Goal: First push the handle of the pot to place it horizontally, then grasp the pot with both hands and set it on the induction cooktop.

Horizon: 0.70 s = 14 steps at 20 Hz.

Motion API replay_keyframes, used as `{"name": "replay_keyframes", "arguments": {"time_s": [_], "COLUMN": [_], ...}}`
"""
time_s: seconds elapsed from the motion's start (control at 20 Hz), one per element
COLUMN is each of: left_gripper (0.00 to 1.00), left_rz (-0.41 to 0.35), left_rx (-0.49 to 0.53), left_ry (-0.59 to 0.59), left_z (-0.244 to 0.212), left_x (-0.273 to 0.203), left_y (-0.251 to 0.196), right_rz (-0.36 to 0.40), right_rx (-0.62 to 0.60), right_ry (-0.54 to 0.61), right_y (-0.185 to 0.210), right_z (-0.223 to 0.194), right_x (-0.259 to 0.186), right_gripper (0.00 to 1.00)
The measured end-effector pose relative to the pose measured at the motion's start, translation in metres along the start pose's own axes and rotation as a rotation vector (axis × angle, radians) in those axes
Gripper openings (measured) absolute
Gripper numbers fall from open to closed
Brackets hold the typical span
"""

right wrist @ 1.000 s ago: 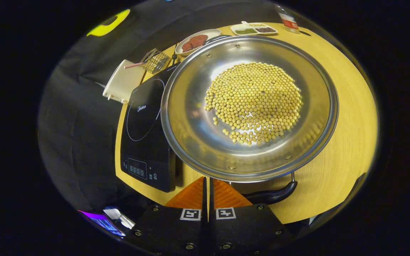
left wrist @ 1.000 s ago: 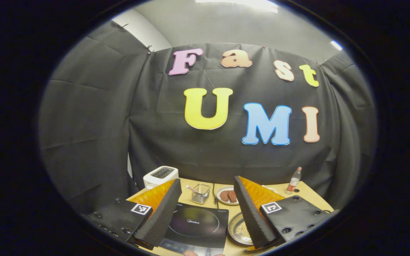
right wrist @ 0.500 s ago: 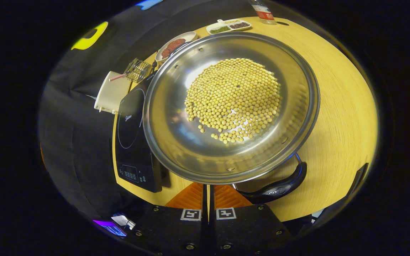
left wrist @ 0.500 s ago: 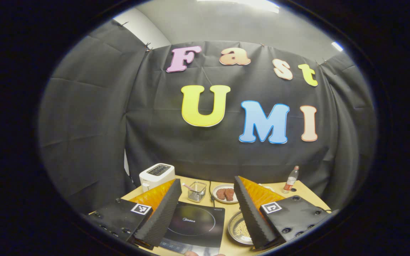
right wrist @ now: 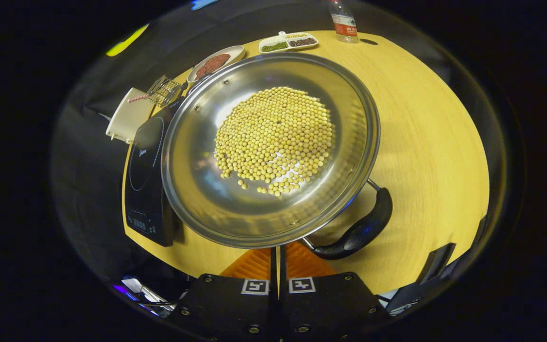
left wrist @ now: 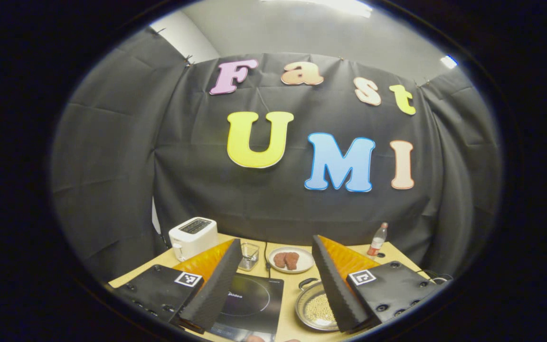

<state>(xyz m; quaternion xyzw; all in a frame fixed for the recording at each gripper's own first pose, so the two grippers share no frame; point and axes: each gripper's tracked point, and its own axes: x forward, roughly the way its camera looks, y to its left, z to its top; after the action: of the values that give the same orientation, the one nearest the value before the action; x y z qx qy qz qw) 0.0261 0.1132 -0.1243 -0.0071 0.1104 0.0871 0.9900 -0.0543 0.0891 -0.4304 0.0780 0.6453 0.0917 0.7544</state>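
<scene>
Currently my right gripper (right wrist: 276, 251) is pressed together beside the round steel pot (right wrist: 197, 190); left gripper (left wrist: 273, 280) spread; bare wooden bench (right wrist: 425, 142) rightward.

Your left gripper view is looking level from the table's near edge toward the booth wall, far back. Your right gripper view is looking steeply down, close over the pot (right wrist: 268, 147). Both are catching pot, induction cooktop (left wrist: 249, 301) and toaster (left wrist: 193, 235).

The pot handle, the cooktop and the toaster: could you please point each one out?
pot handle (right wrist: 361, 230), right gripper view, middle of the dark grip
cooktop (right wrist: 145, 156), right gripper view, glass top
toaster (left wrist: 193, 235), left gripper view, front side
</scene>
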Motion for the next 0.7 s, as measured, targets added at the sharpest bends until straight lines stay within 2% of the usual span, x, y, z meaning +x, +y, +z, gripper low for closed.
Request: {"name": "replay_keyframes", "arguments": {"time_s": [0.15, 0.45, 0.7], "left_gripper": [0.99, 0.99, 0.99], "left_rz": [-0.004, -0.002, -0.01], "left_rx": [0.003, 0.017, 0.035], "left_ry": [0.002, 0.008, 0.018], "left_z": [-0.001, -0.002, -0.003], "left_x": [0.002, 0.008, 0.015], "left_y": [-0.008, -0.021, -0.033], "right_rz": [-0.054, -0.124, -0.202], "right_rx": [-0.051, -0.042, -0.087], "right_ry": [-0.017, -0.047, -0.076], "right_y": [-0.026, -0.069, -0.099], "right_z": [0.01, 0.032, 0.056], "right_x": [-0.005, -0.011, -0.014], "right_gripper": [0.01, 0.01, 0.01]}}
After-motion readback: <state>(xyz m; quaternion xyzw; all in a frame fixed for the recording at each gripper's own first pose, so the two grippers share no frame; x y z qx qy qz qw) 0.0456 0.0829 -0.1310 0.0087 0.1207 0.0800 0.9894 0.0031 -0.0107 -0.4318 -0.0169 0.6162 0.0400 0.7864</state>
